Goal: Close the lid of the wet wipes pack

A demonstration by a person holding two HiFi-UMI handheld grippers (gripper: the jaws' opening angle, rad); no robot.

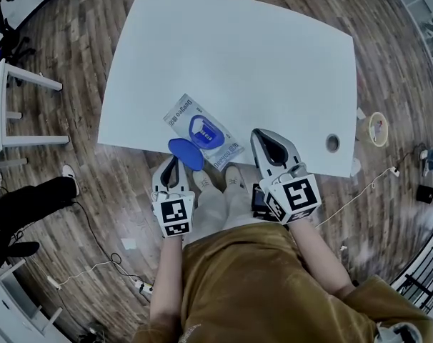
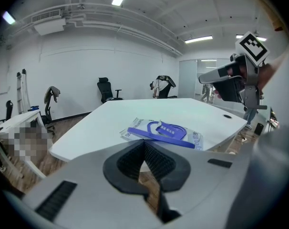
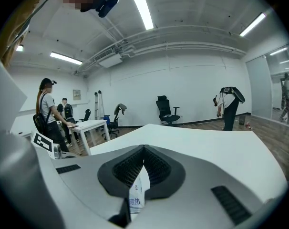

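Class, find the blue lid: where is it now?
In the head view, the lid lies flipped open over the table's near edge, beside the pack, just ahead of the left gripper.

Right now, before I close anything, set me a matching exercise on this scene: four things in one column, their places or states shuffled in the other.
Things
1. wet wipes pack
2. lid
3. left tool
4. right tool

Places or states
A. blue, flipped open at the near edge of the table
B. short of the table, over the floor
C. lying flat on the table
D. reaching over the table's near edge, right of the pack

Pairs: 1-C, 2-A, 3-B, 4-D
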